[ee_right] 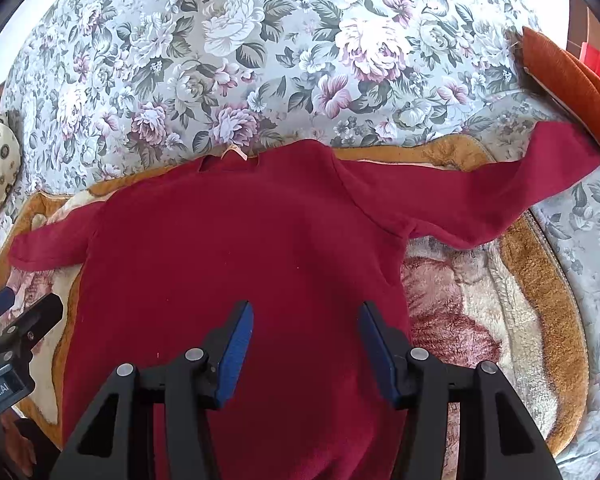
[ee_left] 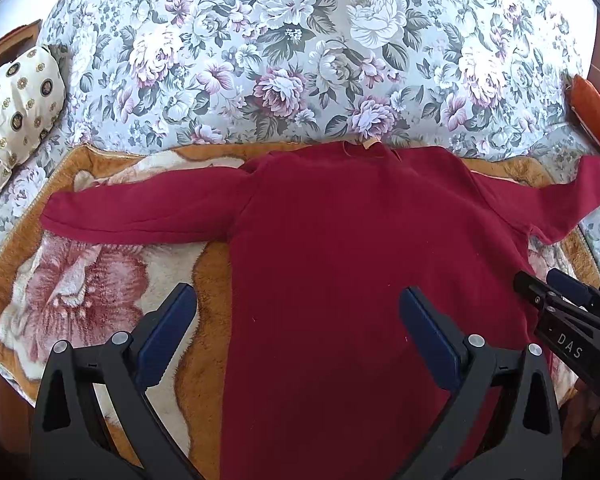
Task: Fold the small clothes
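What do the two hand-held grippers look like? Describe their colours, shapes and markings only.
Left hand-held gripper: black plastic frame with triangular cut-outs, round silver bolt heads and flat dark-blue pads. Right hand-held gripper: same black frame and brighter blue pads; its side carries white lettering reading "DAS". No cables or sleeves show.

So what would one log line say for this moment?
stage: before first fold | red sweater: flat, sleeves spread, on fleece blanket | left gripper: open, above | right gripper: open, above

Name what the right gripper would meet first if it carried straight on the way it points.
Probably the red sweater: its body fills the gap between the open right gripper fingers, with nothing visible above the cloth.
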Demonstrator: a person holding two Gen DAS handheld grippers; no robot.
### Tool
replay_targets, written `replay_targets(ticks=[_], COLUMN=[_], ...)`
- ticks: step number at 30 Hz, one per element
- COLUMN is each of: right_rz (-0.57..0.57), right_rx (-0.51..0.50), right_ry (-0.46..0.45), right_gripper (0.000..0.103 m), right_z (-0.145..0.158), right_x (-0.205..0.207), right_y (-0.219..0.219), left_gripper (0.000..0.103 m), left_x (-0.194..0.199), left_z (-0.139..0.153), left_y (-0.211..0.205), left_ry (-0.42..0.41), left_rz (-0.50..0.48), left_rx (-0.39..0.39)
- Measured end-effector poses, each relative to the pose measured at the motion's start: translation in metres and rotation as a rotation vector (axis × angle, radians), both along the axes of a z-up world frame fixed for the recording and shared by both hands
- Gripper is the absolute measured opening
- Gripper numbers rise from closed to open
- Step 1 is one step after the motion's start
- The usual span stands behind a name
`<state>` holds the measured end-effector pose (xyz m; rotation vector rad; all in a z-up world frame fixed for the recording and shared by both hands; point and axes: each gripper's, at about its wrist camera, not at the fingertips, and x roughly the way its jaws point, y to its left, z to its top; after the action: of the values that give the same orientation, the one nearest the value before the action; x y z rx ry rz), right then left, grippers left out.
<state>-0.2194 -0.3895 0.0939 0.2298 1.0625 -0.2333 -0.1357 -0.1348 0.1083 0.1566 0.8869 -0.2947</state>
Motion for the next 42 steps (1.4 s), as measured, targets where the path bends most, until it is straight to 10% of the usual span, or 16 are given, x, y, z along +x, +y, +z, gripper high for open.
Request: replay_targets(ticks=[42], right_rz=[0.062], right_rx=[0.025], right_ry=[0.014], right_gripper=[0.053], right_z=[-0.013], right_x=[0.031], right_y=[0.026], left_gripper=[0.102], left_x=[0.022], left_z=[-0.017], left_y=[0.008], left_ry=[0.024], left_rz=[0.035], left_rx=[-0.005])
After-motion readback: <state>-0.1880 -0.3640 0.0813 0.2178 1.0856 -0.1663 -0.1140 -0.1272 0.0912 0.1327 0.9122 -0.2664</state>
